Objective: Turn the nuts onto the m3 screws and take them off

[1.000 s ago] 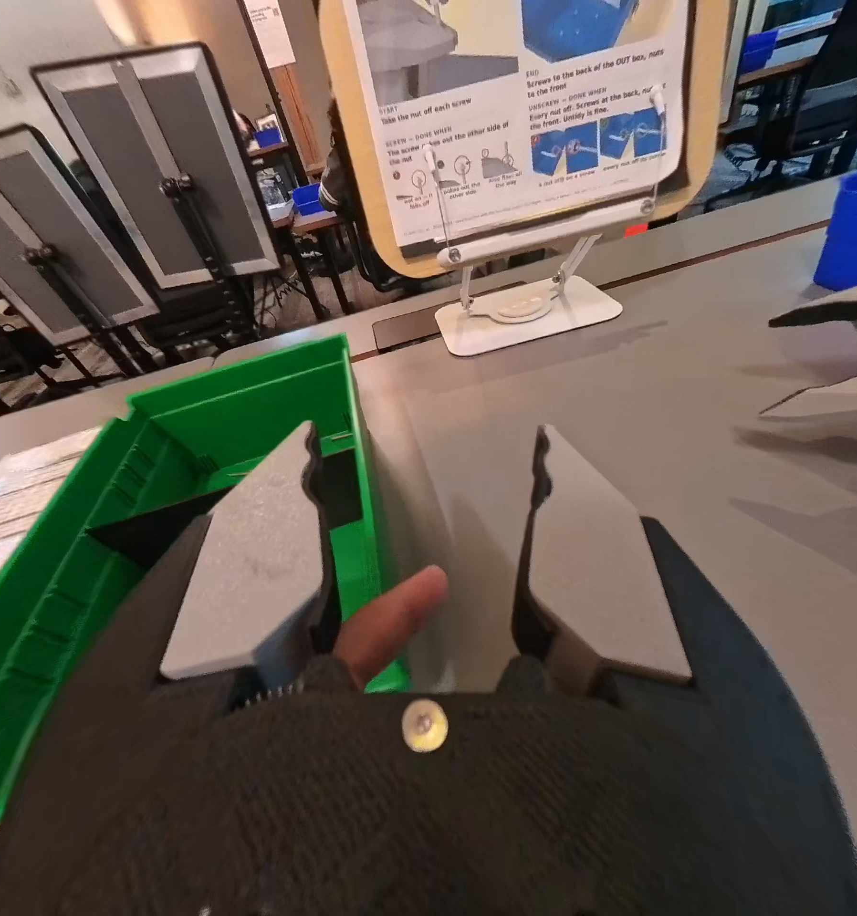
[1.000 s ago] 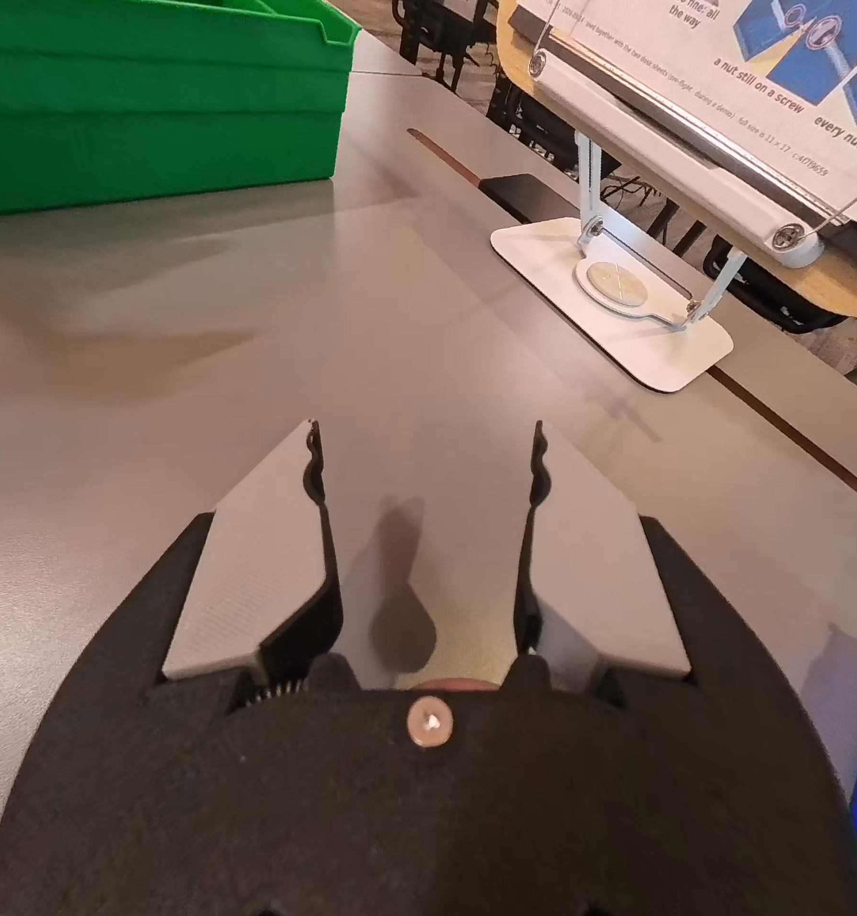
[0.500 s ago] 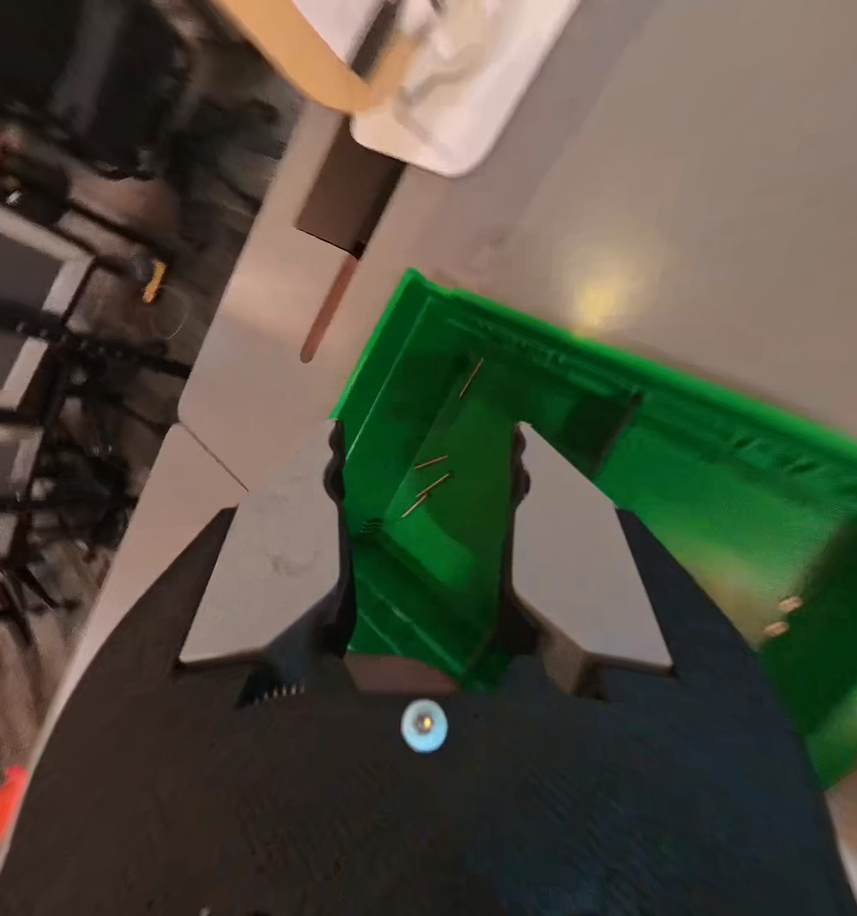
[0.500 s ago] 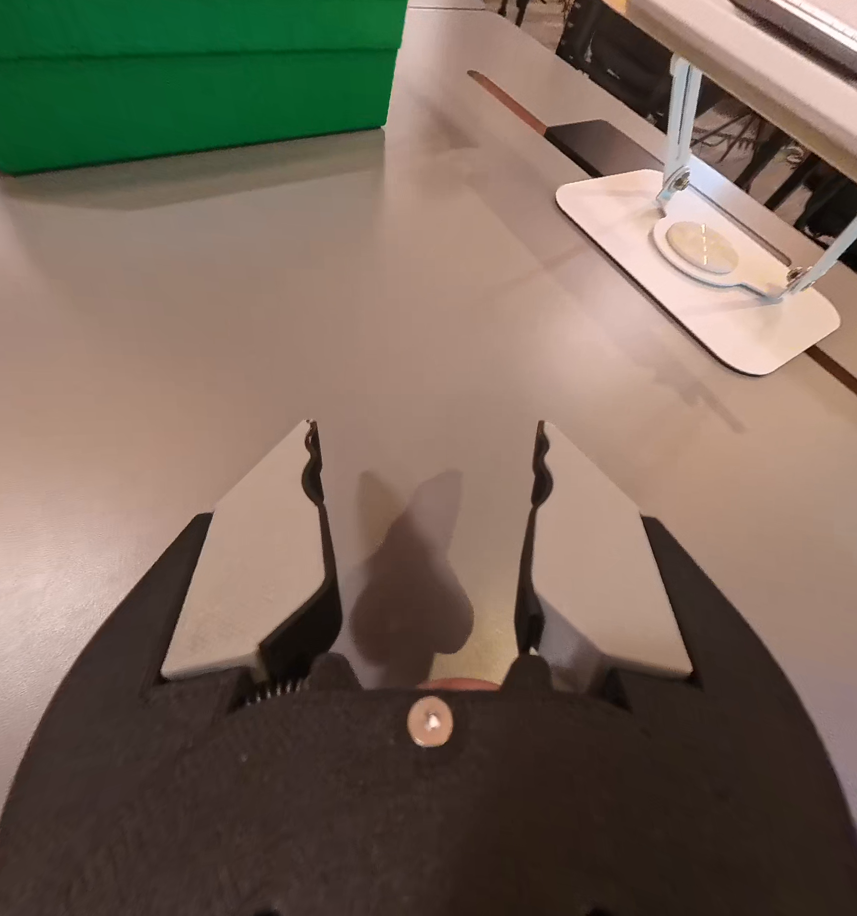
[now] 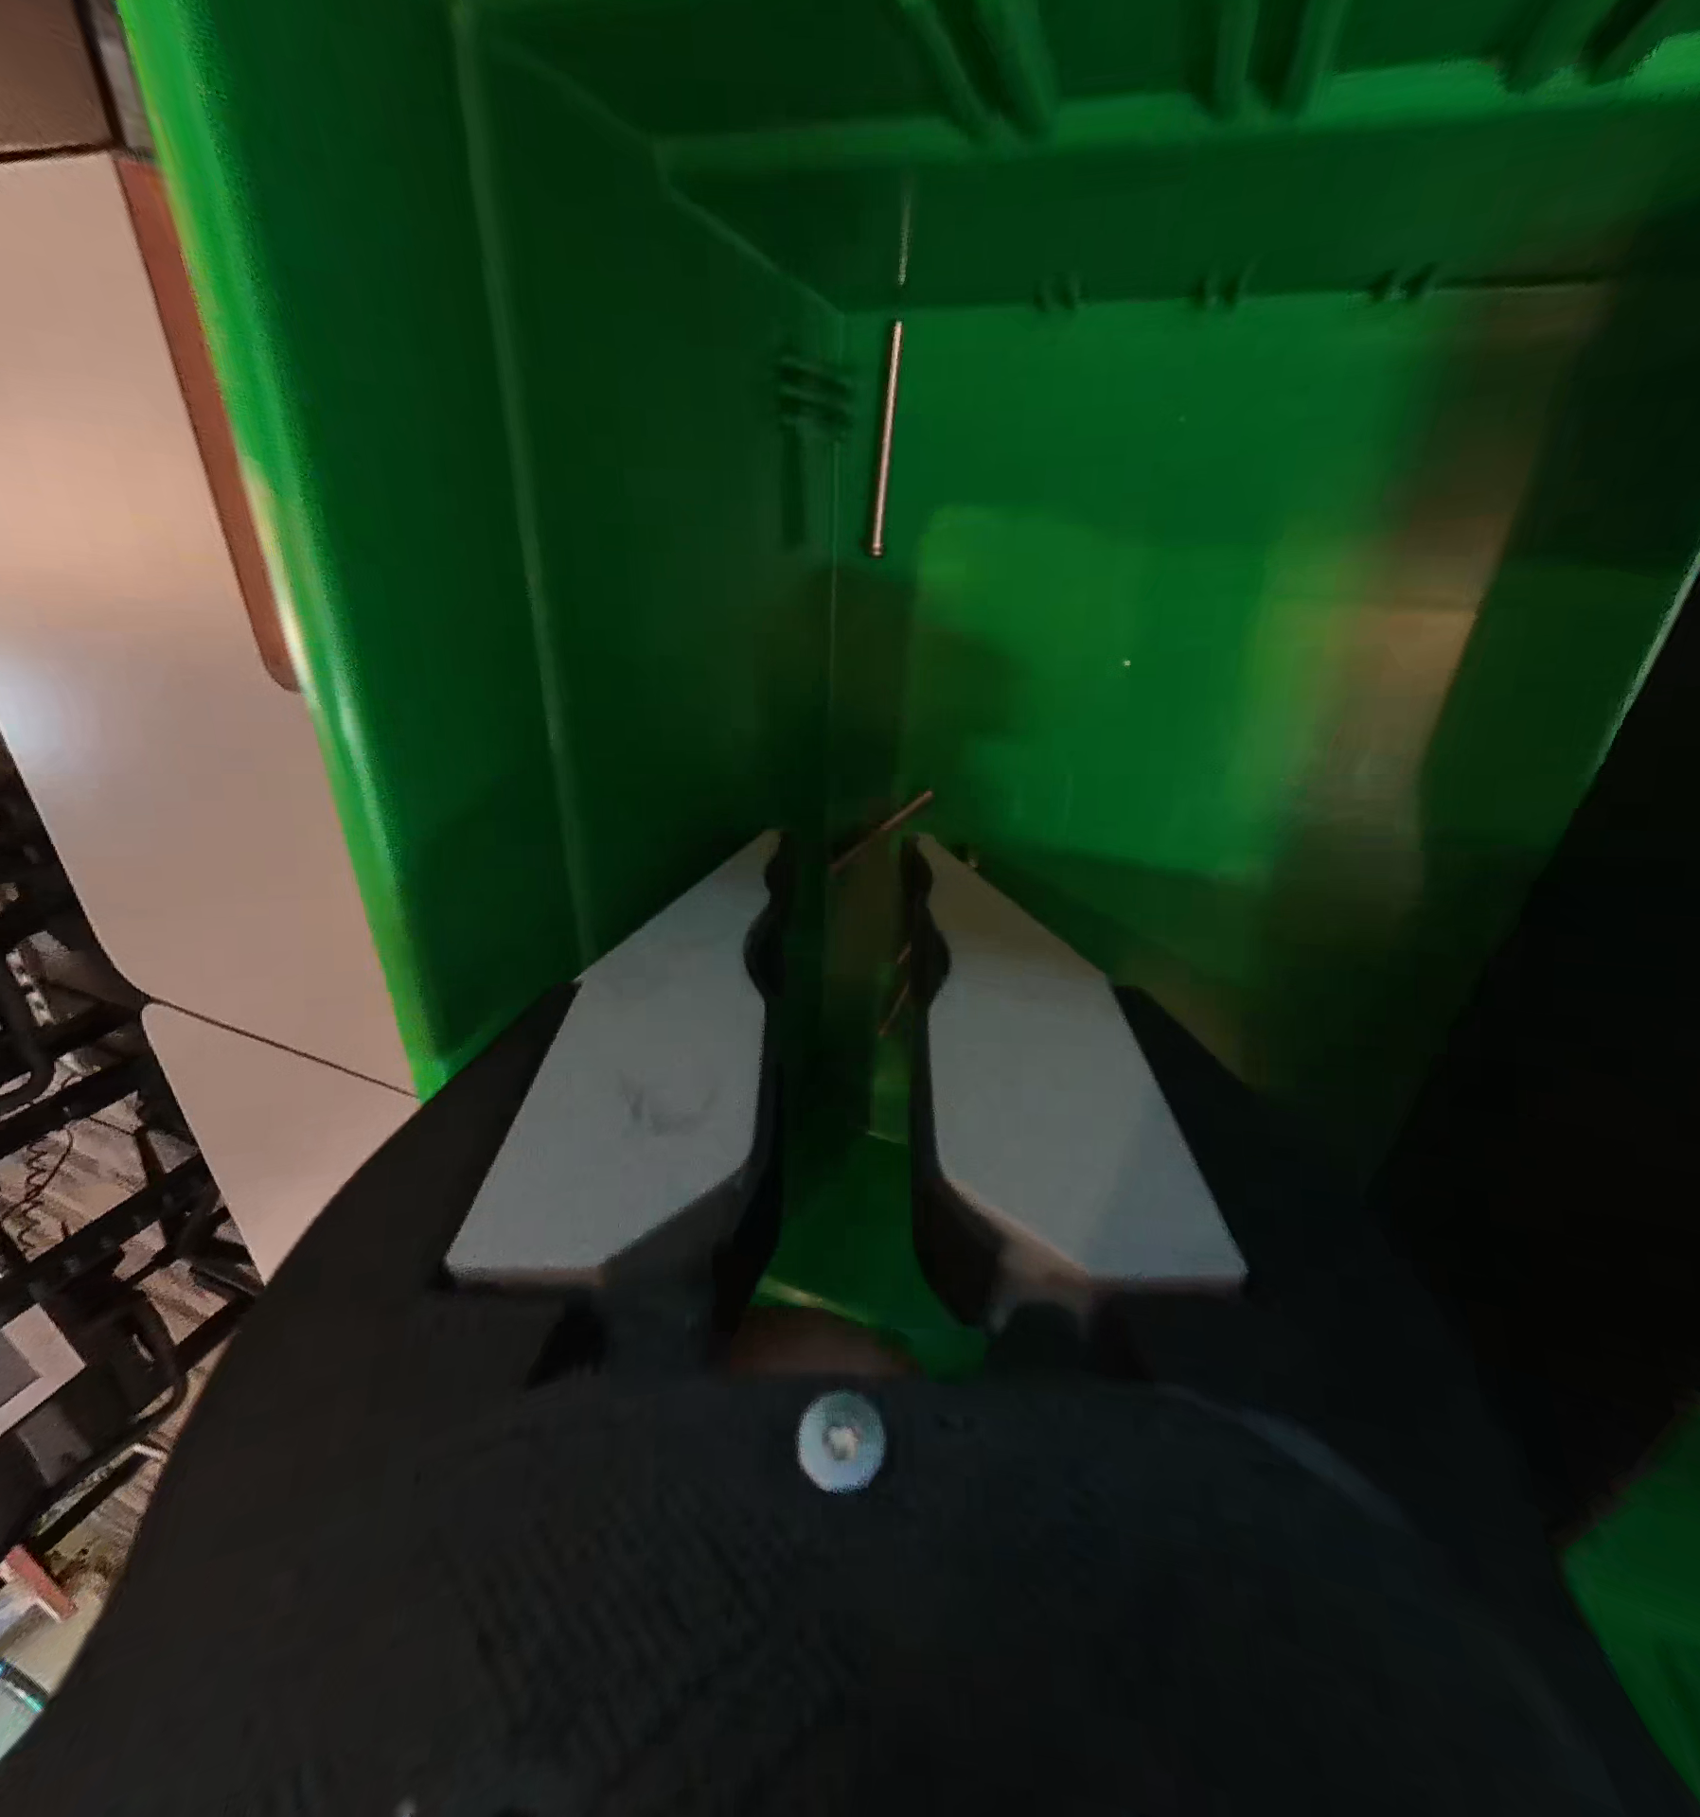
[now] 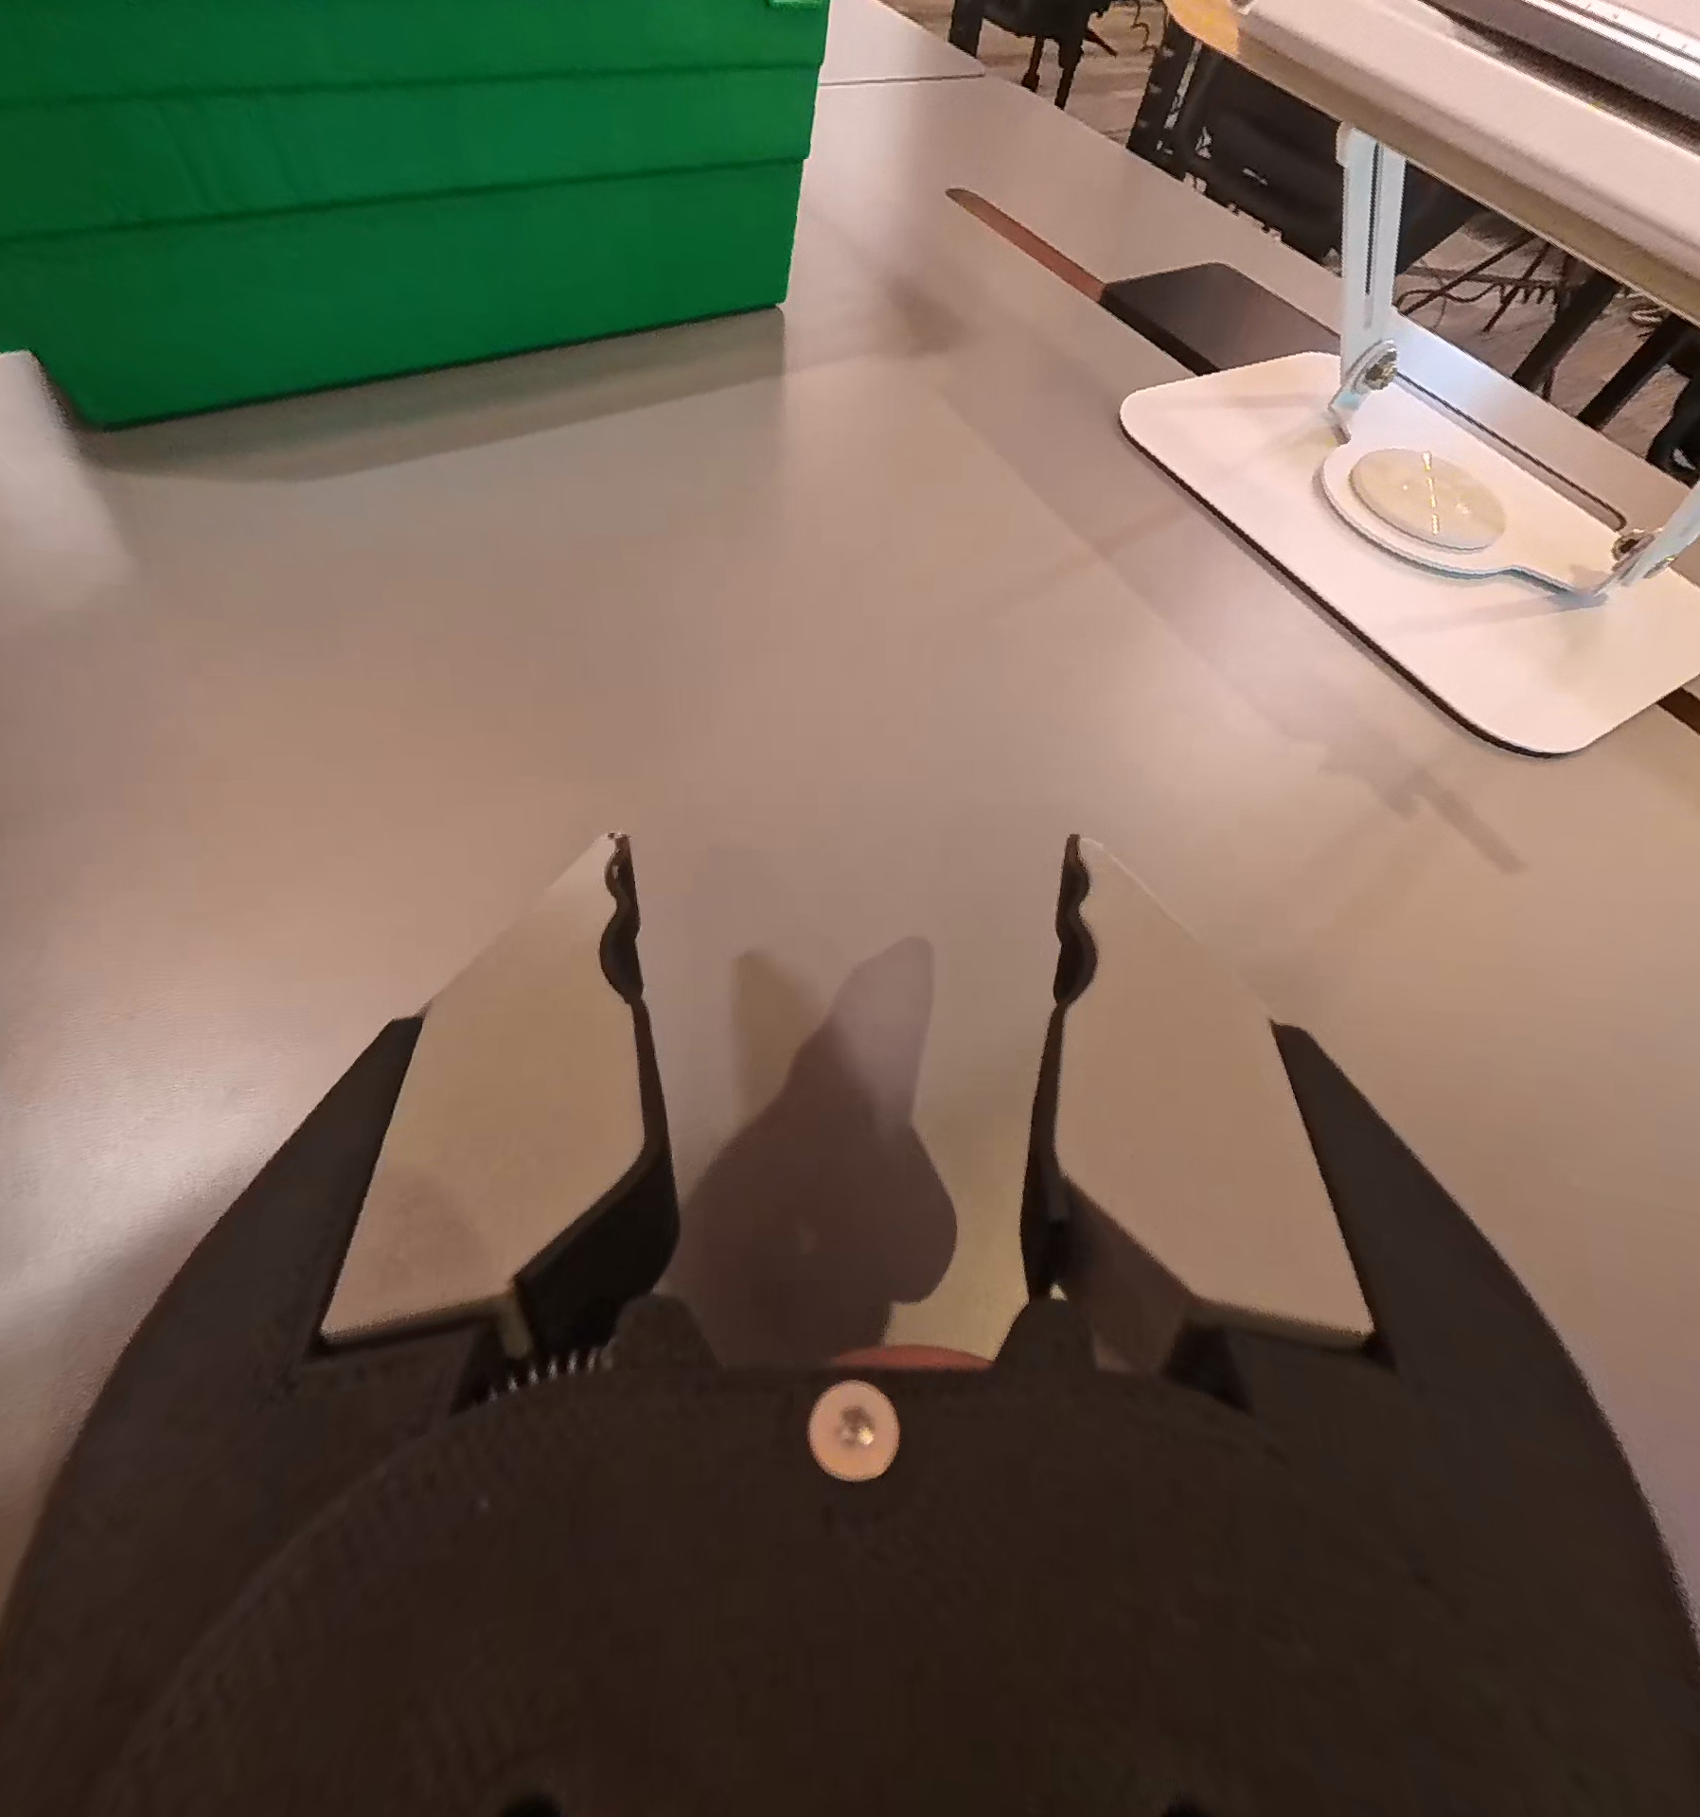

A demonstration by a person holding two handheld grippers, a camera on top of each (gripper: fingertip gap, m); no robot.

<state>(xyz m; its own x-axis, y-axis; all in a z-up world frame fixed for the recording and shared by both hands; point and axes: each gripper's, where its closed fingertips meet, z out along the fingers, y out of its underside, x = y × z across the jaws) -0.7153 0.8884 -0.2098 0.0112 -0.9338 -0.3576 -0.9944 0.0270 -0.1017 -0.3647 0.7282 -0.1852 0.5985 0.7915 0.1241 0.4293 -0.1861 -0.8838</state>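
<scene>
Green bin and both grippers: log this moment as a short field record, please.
left gripper: inside the green bin, jaws narrowed around a thin screw, gap still visible
other screw: lies farther in on the bin floor, untouched
nuts: none visible
right gripper: open, empty, over the bare grey table
white stand base: on the table, ahead and to the right of the right gripper
stage: reaching for a screw, not yet gripped

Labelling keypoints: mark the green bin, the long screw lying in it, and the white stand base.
green bin [image 5: 630, 492]: left wrist view, inner side wall.
long screw [image 5: 886, 433]: left wrist view, mid-shaft.
white stand base [image 6: 1534, 639]: right wrist view, bare plate near the front corner.
</scene>
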